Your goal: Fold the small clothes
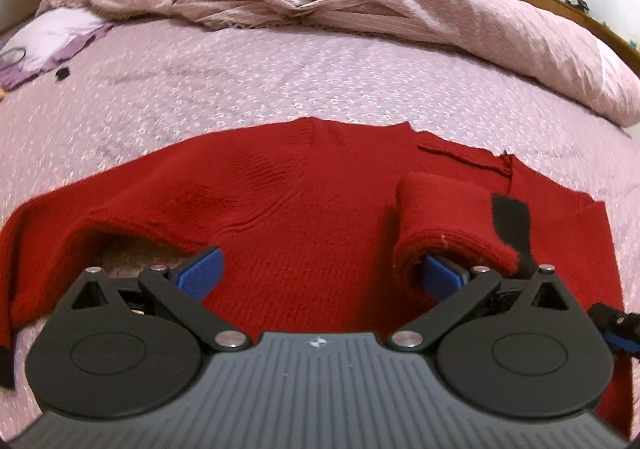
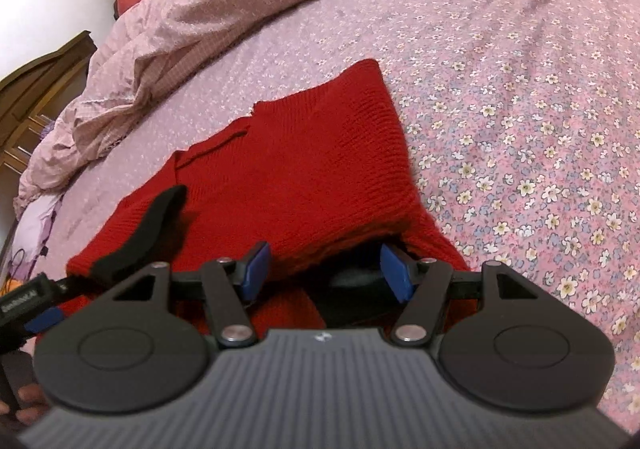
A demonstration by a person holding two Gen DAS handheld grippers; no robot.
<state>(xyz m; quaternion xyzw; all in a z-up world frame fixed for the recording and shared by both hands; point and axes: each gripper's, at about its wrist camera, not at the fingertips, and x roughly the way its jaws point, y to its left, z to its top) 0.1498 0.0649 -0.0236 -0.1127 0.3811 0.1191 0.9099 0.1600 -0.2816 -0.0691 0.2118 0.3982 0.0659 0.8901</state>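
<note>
A red knitted garment [image 1: 304, 217] is lying spread on the bed [image 1: 240, 89], partly folded, with a sleeve end doubled back over the body. The left tool [image 1: 322, 269] is hovering with jaws wide apart, gripping nothing, though cloth is draping over one pad. The right tool [image 2: 324, 269] is standing half open at the hem, pads pressing on nothing. Next is probably closing on an edge and carrying it across. A crumpled pink quilt [image 1: 360, 1] is heaped behind; a wooden bedframe [image 2: 36, 89] is edging the room
</note>
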